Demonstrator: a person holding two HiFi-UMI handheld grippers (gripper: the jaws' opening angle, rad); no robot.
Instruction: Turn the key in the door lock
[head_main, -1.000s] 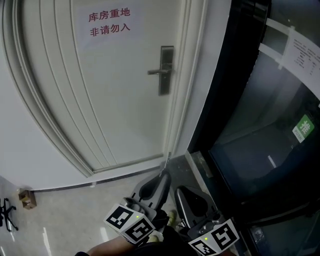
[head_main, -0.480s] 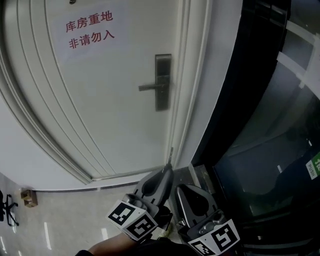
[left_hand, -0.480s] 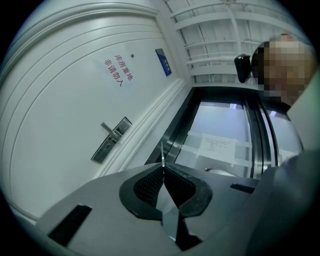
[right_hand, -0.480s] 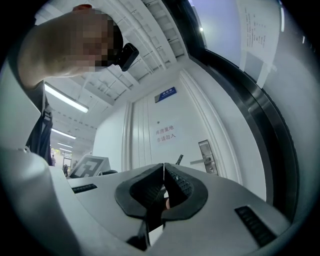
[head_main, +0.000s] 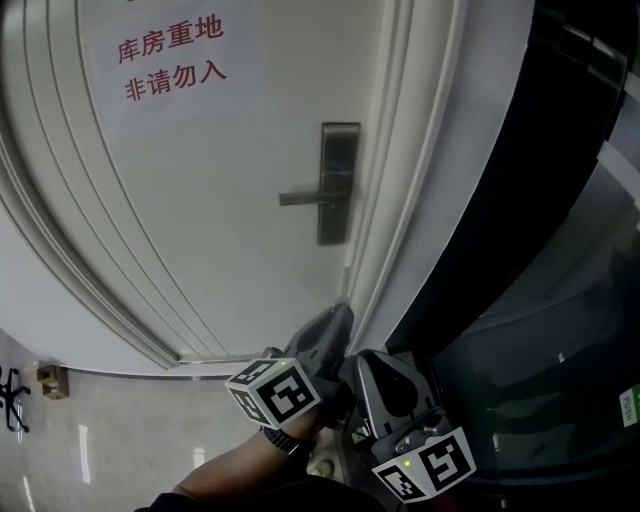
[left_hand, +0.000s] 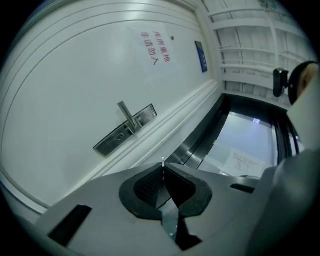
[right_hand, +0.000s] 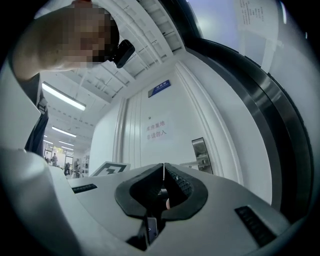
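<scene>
Jaws of the left gripper (head_main: 338, 315) are clamped on the key (left_hand: 163, 162), which shows only as a thin, edge-on sliver poking past their tips. Jaws of the right gripper (head_main: 365, 362) are pressed together with nothing between them. The key is well below the lock plate (head_main: 338, 183) and has not yet reached it, so the task looks barely begun.

The grip is the main risk. With so little of the key pinched, it could pivot or slide back between the jaws when its tip meets the plate. I cannot tell how the blade is turned relative to the slot, and a mismatch would make it scrape the plate instead of entering. The lever (head_main: 304, 197) juts left from the plate and could catch the jaws on approach.

The 2 grippers hang low, side by side. The left one tilts up toward the plate, with a forearm (head_main: 225, 472) trailing down-left. The right one sits just beside it, farther below the plate.
</scene>
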